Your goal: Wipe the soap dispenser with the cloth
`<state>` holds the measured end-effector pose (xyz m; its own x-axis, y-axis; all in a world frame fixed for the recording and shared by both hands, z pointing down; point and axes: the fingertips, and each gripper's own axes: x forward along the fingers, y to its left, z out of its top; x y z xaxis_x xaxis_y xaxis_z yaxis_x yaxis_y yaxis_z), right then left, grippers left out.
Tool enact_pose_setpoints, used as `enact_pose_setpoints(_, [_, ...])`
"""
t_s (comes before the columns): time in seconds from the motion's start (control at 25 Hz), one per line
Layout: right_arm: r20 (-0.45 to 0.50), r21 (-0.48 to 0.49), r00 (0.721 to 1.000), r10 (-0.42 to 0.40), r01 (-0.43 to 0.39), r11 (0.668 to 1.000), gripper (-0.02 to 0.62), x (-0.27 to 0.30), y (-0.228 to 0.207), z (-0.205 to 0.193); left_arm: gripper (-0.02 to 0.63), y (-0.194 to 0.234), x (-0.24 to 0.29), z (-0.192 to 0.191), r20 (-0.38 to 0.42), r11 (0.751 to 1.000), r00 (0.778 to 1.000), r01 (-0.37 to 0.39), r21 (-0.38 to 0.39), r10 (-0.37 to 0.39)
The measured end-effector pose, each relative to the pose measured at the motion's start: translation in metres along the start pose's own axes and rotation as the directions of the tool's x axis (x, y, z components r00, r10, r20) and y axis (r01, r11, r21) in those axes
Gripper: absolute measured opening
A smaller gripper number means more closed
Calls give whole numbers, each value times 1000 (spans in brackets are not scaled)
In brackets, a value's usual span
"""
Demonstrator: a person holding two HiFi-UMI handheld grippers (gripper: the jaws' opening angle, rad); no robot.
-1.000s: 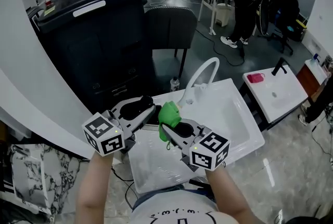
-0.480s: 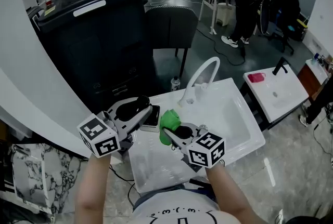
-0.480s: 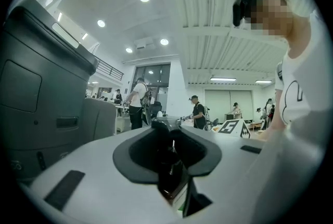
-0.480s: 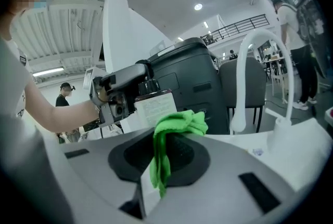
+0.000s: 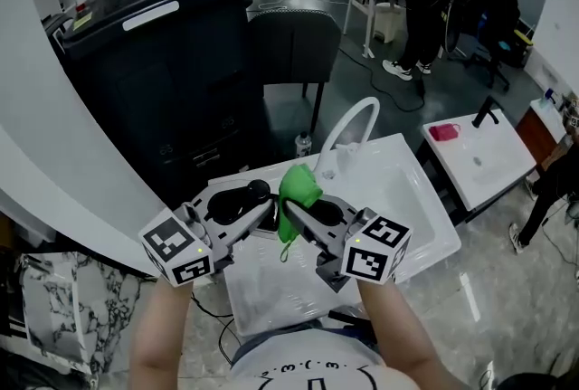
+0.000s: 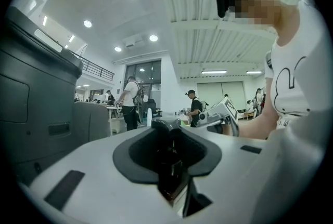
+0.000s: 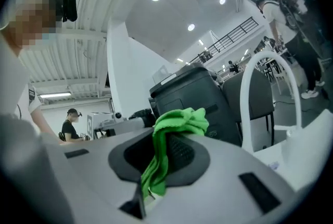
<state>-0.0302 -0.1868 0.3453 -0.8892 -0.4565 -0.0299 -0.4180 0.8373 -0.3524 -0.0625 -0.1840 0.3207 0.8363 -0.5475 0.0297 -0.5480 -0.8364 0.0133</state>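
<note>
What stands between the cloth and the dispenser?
Nothing visible. The cloth, clamped in the right gripper, hangs close beside the dark dispenser that the left gripper holds.

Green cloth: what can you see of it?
The cloth is bright green, soft and fleecy-looking, like microfibre. It is pinched between the jaws of the right gripper. A crumpled wad bulges above the jaws and a thin tail hangs below them. It is held in the air above the white sink, close to the left gripper. Whether they touch can't be told.
</note>
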Motion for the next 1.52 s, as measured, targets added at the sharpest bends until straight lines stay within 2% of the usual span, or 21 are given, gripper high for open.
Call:
enact_pose_setpoints(0.12, [-16, 26, 999, -34, 34, 999, 51, 5, -10, -12, 106, -3, 3, -7, -26, 1000, 1000, -4, 24, 5])
enact_pose_setpoints(0.2, [-23, 60, 999, -47, 48, 997, 51, 7, -17, -19, 106, -1, 2, -11, -28, 1000, 1000, -13, 14, 13])
enact_pose_setpoints(0.36, [-86, 100, 993, -86, 94, 990, 51, 8, -33, -45, 106, -2, -5, -5, 23, 1000, 1000, -13, -16, 13])
enact_pose_setpoints(0.44, [-127, 110, 986, -106, 121, 987, 51, 10, -39, -61, 106, -5, -7, 1, 53, 1000, 999, -5, -5, 5])
enact_pose_setpoints(0.6, [-151, 146, 982, -116, 138, 980, 51, 5, -48, -75, 106, -18, -11, 10, 78, 997, 997, 14, 78, -20])
enact_pose_setpoints(0.68, [-148, 131, 981, -122, 141, 981, 51, 0, -52, -70, 106, -27, -13, 12, 74, 987, 997, 19, 160, -31])
enact_pose_setpoints(0.76, [-122, 118, 986, -116, 131, 984, 51, -5, -56, -56, 105, -39, -15, 10, 38, 956, 999, 24, 292, -37])
enact_pose_setpoints(0.84, [-76, 113, 993, -86, 95, 989, 51, -11, -54, -35, 104, -54, -15, 2, -30, 896, 999, 33, 442, -22])
enact_pose_setpoints(0.92, [-30, 102, 999, -35, 38, 994, 51, -16, -47, -13, 104, -69, -14, -3, -50, 828, 999, 45, 559, -21])
enact_pose_setpoints(1.0, [7, 78, 1000, 20, -21, 997, 51, -20, -36, 6, 104, -81, -12, -6, -42, 775, 998, 63, 629, -47])
enact_pose_setpoints(1.12, [60, 55, 994, 91, -94, 994, 51, -23, -23, 29, 104, -91, -9, -15, -70, 724, 995, 95, 683, -65])
enact_pose_setpoints(1.24, [91, 83, 979, 183, -191, 978, 51, -23, -8, 39, 104, -93, -7, -21, -85, 714, 994, 104, 692, -63])
enact_pose_setpoints(1.32, [56, 103, 968, 244, -249, 963, 51, -20, 2, 29, 104, -94, -6, -22, -77, 716, 995, 97, 692, -60])
enact_pose_setpoints(1.44, [-54, 108, 960, 274, -267, 958, 51, -13, 7, 0, 104, -94, -6, -21, -68, 715, 996, 88, 694, -56])
enact_pose_setpoints(1.52, [-70, 149, 955, 287, -275, 950, 51, -10, 6, -10, 104, -95, -6, -21, -77, 711, 995, 95, 697, -57])
